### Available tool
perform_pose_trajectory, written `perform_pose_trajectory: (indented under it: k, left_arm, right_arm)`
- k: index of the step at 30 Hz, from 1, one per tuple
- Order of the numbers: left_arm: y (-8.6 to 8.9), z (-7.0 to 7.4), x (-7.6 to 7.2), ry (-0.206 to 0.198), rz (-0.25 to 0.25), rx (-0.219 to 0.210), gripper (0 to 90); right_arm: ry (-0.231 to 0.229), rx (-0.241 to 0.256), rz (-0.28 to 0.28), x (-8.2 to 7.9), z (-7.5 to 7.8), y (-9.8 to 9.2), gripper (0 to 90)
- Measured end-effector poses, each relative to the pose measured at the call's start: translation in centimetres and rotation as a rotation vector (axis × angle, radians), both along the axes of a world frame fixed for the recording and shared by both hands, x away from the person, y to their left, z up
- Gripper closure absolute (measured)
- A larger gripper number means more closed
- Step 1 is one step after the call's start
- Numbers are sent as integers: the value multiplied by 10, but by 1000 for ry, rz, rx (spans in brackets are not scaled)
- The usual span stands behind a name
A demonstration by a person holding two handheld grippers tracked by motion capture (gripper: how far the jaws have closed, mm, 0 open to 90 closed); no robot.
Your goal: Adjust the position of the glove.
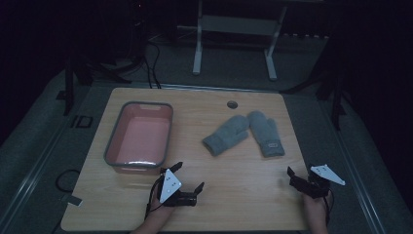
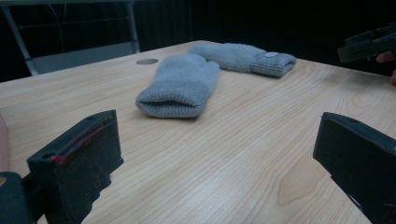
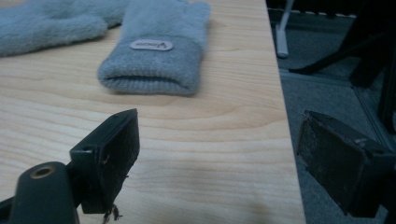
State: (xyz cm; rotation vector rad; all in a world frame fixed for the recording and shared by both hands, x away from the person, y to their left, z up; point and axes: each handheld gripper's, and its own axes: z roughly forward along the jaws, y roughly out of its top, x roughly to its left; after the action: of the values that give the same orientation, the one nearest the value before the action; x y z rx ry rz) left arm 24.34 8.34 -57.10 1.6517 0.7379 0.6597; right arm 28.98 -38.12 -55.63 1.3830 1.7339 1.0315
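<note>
Two grey knitted mittens lie side by side on the wooden table (image 1: 243, 195), right of centre. The left mitten (image 1: 227, 134) (image 2: 180, 84) points its cuff toward my left gripper. The right mitten (image 1: 265, 132) (image 3: 159, 46) has a small label on its cuff. My left gripper (image 1: 189, 176) (image 2: 217, 163) is open near the front edge, empty, some way short of the mittens. At the table's front right corner my right gripper (image 1: 300, 170) (image 3: 224, 158) is open and empty, with one jaw out past the table's right edge.
A pink basin with a grey rim (image 1: 134, 165) stands empty on the left half of the table, just beyond my left gripper. A round cable hole (image 1: 232, 104) sits near the far edge. A white frame (image 1: 234, 29) stands on the floor beyond the table.
</note>
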Motion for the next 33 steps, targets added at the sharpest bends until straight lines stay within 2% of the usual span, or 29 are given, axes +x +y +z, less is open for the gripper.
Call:
perform_pose_trajectory:
  k: [1, 7, 9, 13, 15, 17, 24, 29, 33]
  left_arm:
    - [0, 0, -1, -4, 1, 6, 13]
    - [-1, 0, -2, -16, -3, 12, 13]
    - [0, 0, -1, -12, 0, 6, 13]
    - [1, 0, 0, 2, 2, -10, 13]
    - [2, 0, 0, 8, -1, -18, 13]
    - [2, 0, 1, 11, -1, -25, 13]
    - [3, 0, 1, 21, 4, -29, 13]
    - [3, 0, 2, 24, 2, -29, 13]
    - [3, 0, 1, 32, -4, -31, 13]
  right_arm:
    - [22, 27, 13, 1, 0, -2, 135]
    - [47, 3, 50, 1, 2, 1, 131]
    - [40, 23, 74, 0, 6, 2, 131]
    - [40, 10, 91, 2, 17, 2, 126]
    - [41, -1, 108, 6, 22, 2, 121]
    - [33, -28, 83, 7, 27, 3, 120]
    - [92, 2, 131, 22, 42, 7, 129]
    - [74, 3, 140, 31, 52, 12, 125]
    - [88, -6, 159, 41, 60, 17, 126]
